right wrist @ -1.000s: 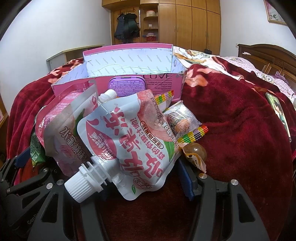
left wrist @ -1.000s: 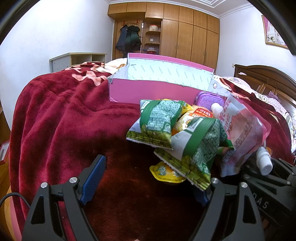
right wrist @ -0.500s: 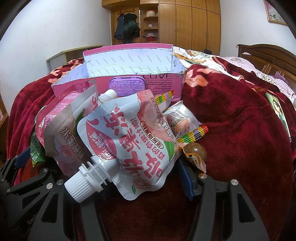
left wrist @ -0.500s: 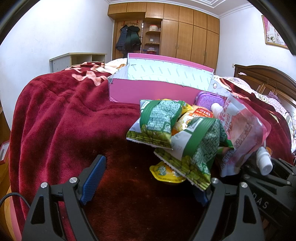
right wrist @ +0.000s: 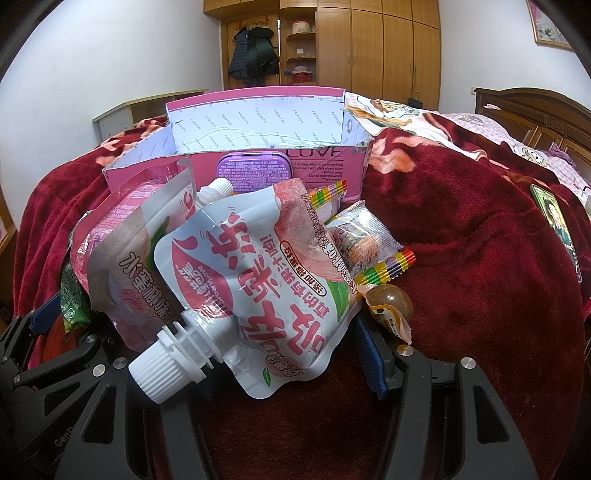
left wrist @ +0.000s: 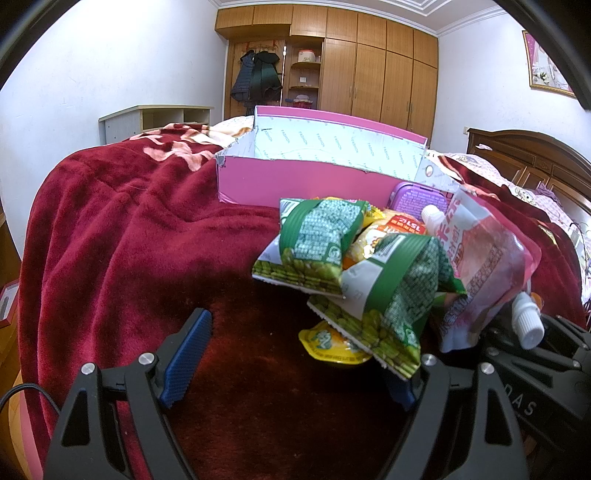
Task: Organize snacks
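A dark red blanket [left wrist: 122, 236] covers the bed. At twelve o'clock stands a wooden wardrobe [left wrist: 373, 70], a dark coat [left wrist: 256, 79] hanging at its left. A low shelf unit [left wrist: 155, 120] is at ten o'clock, a framed picture [right wrist: 550, 24] at two o'clock.

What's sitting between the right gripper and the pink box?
In the right wrist view, two peach spout pouches lie just ahead of the right gripper, wrapped candies behind them, and a purple tin leaning against the pink box.
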### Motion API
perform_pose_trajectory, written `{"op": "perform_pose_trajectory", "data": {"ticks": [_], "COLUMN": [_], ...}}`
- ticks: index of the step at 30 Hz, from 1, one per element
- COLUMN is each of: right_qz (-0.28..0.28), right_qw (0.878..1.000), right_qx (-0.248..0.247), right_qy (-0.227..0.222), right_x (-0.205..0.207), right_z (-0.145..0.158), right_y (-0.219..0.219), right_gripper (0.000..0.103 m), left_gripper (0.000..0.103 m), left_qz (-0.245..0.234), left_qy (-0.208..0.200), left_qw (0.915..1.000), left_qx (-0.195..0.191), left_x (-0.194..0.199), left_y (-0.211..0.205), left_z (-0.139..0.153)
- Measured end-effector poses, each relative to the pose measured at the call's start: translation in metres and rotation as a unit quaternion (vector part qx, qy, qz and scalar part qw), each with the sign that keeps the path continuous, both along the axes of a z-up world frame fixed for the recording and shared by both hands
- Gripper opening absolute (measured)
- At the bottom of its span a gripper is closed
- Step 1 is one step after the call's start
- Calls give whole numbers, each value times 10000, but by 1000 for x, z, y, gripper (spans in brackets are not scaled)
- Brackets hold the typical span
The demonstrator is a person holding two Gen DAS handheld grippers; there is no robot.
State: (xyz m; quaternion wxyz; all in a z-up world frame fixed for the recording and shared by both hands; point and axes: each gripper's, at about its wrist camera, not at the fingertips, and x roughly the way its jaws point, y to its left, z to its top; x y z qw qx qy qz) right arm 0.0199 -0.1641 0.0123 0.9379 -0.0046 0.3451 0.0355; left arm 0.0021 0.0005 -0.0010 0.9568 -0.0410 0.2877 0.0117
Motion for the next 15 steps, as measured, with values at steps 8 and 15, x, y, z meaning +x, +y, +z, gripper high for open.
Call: {"op": "perform_pose_trajectory", "data": {"ticks": [8, 15], "right_qz": [-2, -8], "right_qw": [10000, 10000], "right_qx": [-5, -11], "right_qy": [1, 8], "right_x": [0, 0], "right_z": [0, 0], "right_y": [0, 0], "right_gripper": [61, 61], "left_gripper": [87, 87], "left_qz": [-1, 7], "left_qy": [-2, 41], "left_qw": [10000, 10000], "left_qx": [-1, 31], "left_x": [-1, 2], "left_y": [0, 1], "left_z": [0, 1]}}
